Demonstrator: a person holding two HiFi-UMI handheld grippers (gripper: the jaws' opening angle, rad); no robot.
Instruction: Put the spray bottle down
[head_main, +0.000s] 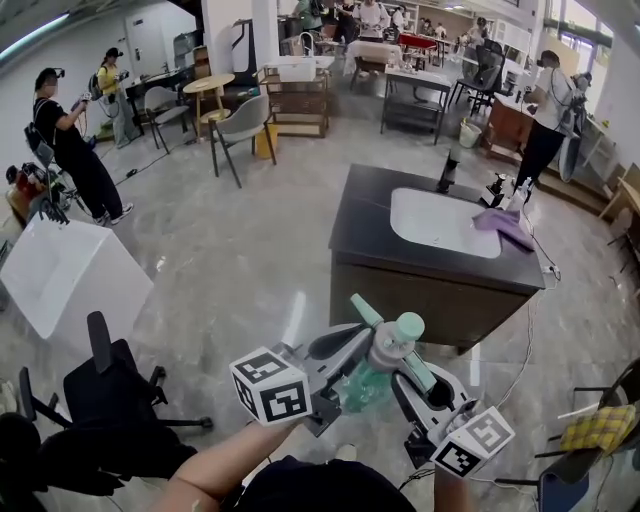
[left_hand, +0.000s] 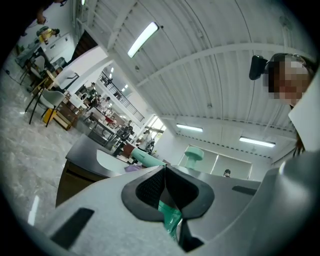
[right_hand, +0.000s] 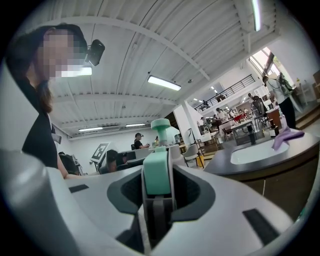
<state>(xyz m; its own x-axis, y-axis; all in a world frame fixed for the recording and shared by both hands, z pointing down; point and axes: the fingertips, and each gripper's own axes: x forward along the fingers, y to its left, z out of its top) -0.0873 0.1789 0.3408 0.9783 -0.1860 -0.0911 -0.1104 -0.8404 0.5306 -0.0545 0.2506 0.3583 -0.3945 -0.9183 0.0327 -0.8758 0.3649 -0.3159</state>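
Two tools clamp one spray bottle (head_main: 388, 362); left tool (left_hand: 166, 197) on body; right tool (right_hand: 157, 192) on teal head.

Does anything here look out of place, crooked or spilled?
No spill or damage shows. Two small things: the spray bottle is tilted in the air, gripped by the left gripper and the right gripper, not on the counter; a purple cloth lies crumpled over the sink rim.
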